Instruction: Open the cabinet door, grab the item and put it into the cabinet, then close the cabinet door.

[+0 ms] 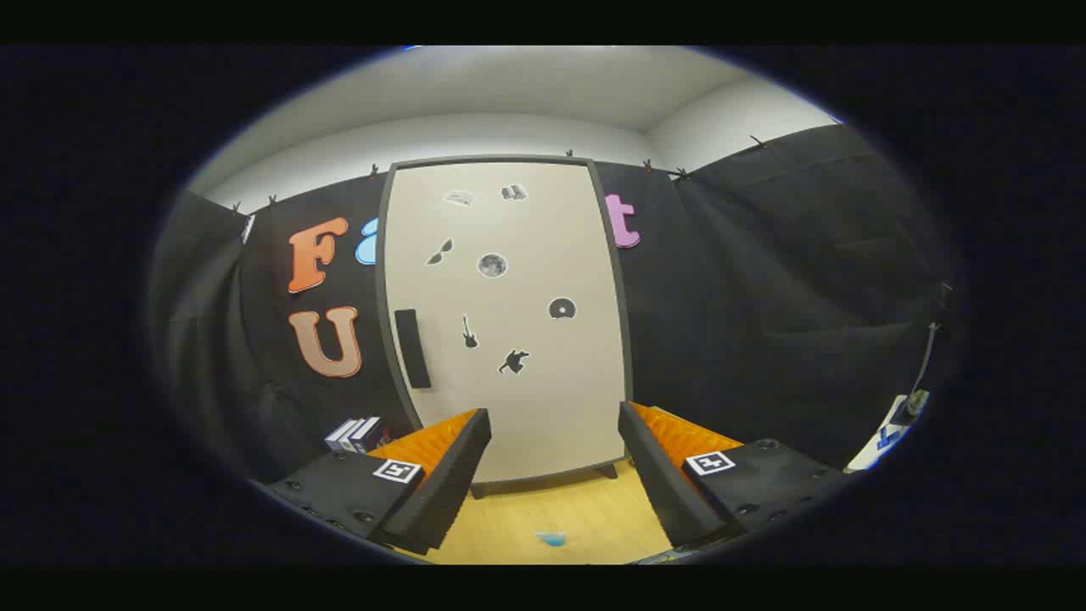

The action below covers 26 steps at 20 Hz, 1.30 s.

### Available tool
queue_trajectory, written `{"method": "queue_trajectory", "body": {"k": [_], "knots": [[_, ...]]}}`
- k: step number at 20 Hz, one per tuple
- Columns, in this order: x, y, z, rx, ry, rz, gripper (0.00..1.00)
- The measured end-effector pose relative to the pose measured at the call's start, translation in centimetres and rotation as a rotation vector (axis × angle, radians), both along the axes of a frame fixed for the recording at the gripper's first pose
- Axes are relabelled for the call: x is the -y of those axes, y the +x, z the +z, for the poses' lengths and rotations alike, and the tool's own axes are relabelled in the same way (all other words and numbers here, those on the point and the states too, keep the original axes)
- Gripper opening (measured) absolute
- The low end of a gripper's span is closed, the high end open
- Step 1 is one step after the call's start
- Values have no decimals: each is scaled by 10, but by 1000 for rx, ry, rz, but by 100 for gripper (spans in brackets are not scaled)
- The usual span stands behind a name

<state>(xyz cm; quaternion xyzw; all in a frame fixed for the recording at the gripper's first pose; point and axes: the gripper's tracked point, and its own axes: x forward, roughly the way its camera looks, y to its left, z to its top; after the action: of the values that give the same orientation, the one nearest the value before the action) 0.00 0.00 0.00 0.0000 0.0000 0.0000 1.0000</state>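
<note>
Gripper (553, 441) wide open (empty); closed cabinet door (505, 314) beyond its fingers.

I see a pale wooden tabletop (551, 509) stretching ahead between my gripper's (554, 424) fingers, which stand wide apart with nothing between them. Straight beyond them the cabinet (509, 339) stands on it, door closed, its dark feet on the wood. Off beyond my left finger a small box (355, 434) lies by the cabinet's corner. A small blue mark (551, 538) sits on the wood between the fingers.
</note>
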Motion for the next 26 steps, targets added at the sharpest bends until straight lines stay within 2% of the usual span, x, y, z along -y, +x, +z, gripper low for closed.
{"method": "queue_trajectory", "body": {"k": [16, 21, 26], "knots": [[-13, 13, -11, -25, -9, -19, 98], [-45, 25, -16, -44, -32, 32, 98], [-96, 56, -11, -43, -66, 106, 98]]}}
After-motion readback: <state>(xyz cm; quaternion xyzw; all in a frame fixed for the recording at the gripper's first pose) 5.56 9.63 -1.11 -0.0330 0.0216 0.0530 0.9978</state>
